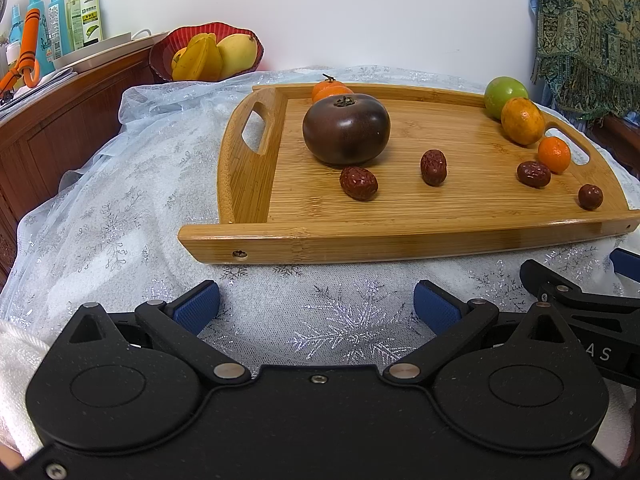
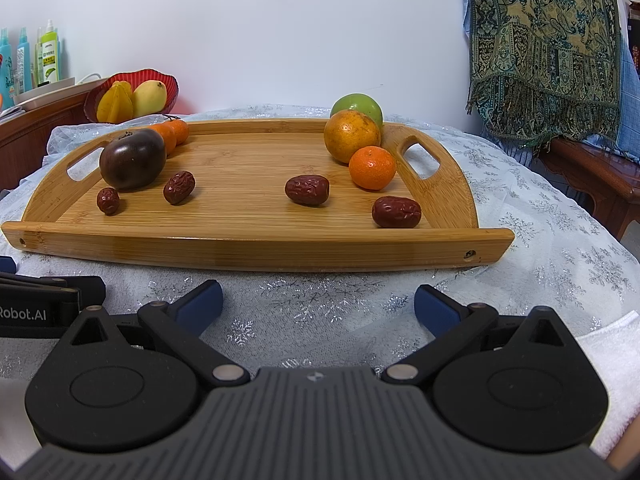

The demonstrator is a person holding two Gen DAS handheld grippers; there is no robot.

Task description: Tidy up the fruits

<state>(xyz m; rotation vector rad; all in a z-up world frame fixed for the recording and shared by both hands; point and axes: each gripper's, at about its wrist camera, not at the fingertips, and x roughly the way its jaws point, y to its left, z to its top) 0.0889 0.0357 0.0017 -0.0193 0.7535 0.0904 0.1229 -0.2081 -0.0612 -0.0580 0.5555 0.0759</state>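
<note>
Both spread wide and empty: left gripper (image 1: 316, 306), right gripper (image 2: 318, 302), low over the cloth-covered worktop (image 2: 540, 248), just before the tray (image 2: 256, 248). On the tray: dark fruit (image 2: 133, 159) and two tangerines (image 2: 173, 133) at left, four dates (image 2: 307, 189) scattered along the front, green fruit (image 2: 357, 105), orange (image 2: 351, 136), small tangerine (image 2: 372, 168) at right.

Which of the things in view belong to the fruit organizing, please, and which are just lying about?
For the job:
bamboo tray
dark persimmon
four red dates, e.g.
large orange
green fruit
small tangerines, e.g.

Just lying about:
spray bottles
patterned shawl
red bowl of yellow fruit, perhaps
</note>
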